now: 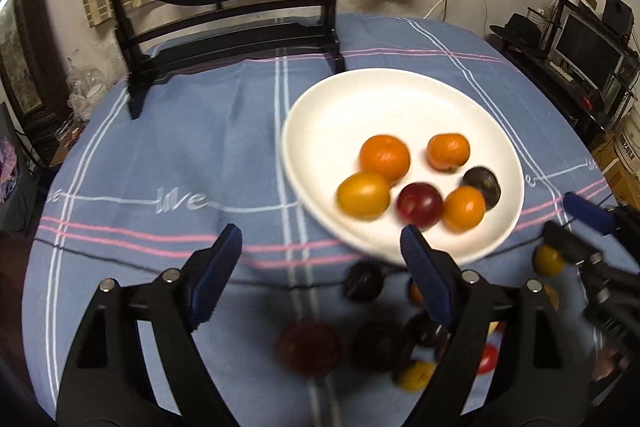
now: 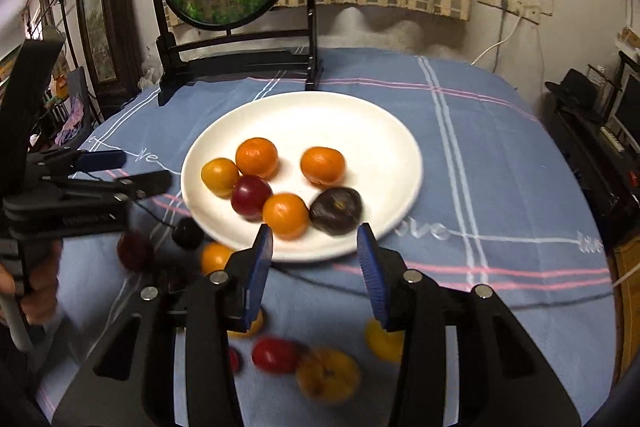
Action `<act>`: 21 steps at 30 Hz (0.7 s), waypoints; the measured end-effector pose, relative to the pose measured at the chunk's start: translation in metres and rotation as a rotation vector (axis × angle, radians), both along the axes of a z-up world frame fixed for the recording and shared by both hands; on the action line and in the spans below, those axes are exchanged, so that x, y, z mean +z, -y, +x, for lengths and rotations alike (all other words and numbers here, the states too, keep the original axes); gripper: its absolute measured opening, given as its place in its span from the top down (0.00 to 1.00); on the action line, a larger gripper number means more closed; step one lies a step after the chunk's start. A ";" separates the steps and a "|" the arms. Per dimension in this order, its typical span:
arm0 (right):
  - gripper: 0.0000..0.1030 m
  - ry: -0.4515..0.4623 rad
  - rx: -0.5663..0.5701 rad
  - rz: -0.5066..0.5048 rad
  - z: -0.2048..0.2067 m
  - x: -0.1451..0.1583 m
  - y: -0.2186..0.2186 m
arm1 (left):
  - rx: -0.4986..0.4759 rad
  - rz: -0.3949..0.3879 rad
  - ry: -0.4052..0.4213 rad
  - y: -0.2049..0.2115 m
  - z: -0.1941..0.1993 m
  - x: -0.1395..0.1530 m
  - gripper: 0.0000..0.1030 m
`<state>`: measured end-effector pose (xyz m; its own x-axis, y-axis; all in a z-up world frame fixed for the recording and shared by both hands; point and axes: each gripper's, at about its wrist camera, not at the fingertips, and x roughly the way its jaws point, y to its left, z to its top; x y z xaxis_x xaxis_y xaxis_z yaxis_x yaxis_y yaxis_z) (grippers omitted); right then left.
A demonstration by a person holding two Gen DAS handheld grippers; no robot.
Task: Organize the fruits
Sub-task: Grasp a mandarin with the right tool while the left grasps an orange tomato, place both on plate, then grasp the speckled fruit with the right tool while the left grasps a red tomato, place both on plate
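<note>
A white plate on the blue tablecloth holds several fruits: oranges, a yellow fruit, a red plum and a dark plum. More fruits lie loose on the cloth in front of the plate: a red one, a yellow one, dark ones. My left gripper is open and empty, left of the plate's near rim. My right gripper is open and empty at the plate's near rim.
A round goldfish screen on a black stand stands at the table's back. A black cord runs across the cloth. Shelves with a monitor are to the right of the table.
</note>
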<state>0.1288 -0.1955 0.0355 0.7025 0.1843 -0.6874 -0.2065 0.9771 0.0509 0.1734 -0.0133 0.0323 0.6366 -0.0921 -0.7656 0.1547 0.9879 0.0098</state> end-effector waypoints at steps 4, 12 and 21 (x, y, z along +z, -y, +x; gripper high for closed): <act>0.56 0.010 -0.023 0.002 -0.031 0.000 0.015 | 0.027 0.014 0.008 -0.017 -0.022 0.000 0.19; 0.55 -0.015 -0.051 0.049 -0.072 -0.011 0.027 | 0.026 0.029 -0.011 -0.028 -0.059 -0.011 0.18; 0.55 -0.072 -0.063 0.069 -0.092 -0.033 0.033 | 0.019 0.029 -0.043 -0.033 -0.078 -0.027 0.18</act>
